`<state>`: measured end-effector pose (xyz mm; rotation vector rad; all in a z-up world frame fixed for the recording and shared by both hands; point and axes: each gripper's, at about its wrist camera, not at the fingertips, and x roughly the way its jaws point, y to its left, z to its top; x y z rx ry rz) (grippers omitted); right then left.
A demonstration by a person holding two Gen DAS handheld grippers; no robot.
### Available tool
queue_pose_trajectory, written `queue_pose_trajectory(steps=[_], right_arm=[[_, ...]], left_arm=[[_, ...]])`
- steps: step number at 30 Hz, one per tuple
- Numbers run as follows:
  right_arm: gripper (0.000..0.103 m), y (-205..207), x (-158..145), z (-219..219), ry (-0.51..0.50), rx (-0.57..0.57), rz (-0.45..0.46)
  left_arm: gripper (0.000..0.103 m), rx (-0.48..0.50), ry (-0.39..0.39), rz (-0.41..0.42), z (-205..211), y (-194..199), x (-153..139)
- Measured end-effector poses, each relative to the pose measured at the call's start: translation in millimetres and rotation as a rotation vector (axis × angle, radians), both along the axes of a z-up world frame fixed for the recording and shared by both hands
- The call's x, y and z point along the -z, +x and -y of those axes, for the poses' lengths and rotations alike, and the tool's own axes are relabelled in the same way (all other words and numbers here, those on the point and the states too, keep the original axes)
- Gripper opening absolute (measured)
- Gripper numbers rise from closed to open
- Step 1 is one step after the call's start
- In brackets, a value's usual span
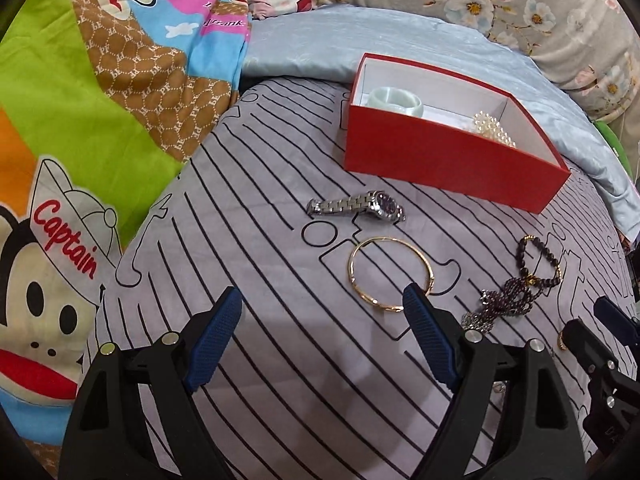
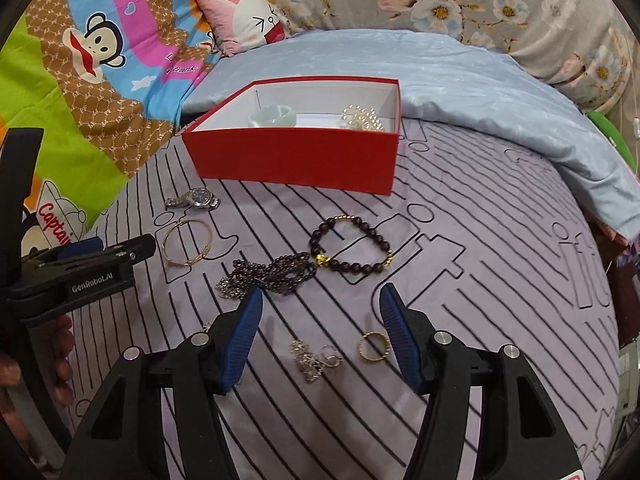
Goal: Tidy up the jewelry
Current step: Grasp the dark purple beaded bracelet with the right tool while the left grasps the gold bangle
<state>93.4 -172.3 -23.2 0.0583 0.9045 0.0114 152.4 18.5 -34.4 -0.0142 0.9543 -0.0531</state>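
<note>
Only the right wrist view shows the gold ring (image 2: pixel 374 345) whole.

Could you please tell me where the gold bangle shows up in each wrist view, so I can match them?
Left wrist: gold bangle lies just below centre, beside the right fingertip.
Right wrist: gold bangle at left of centre, below the watch.
Shared landmark: red box.

The red box (image 1: pixel 448 152) is viewed obliquely downward from close above the bed by both wrist cameras; from the left wrist it is seen rightward of centre; from the right wrist (image 2: pixel 296 152), leftward; box and the jewellery before it are shared.
</note>
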Motion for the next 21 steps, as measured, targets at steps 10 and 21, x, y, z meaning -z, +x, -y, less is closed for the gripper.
queue_pose_trajectory(steps=[10,21], right_arm=[[0.044,20.9,14.0,-6.3,0.059,0.023,-0.028],[0.030,33.8,28.9,-6.5,0.083,0.020,-0.068]], left_arm=[[0.080,0.005,0.011,0.012,-2.4,1.9,2.1],[0.078,0.011,-0.001,0.007,-3.5,5.2,6.4]])
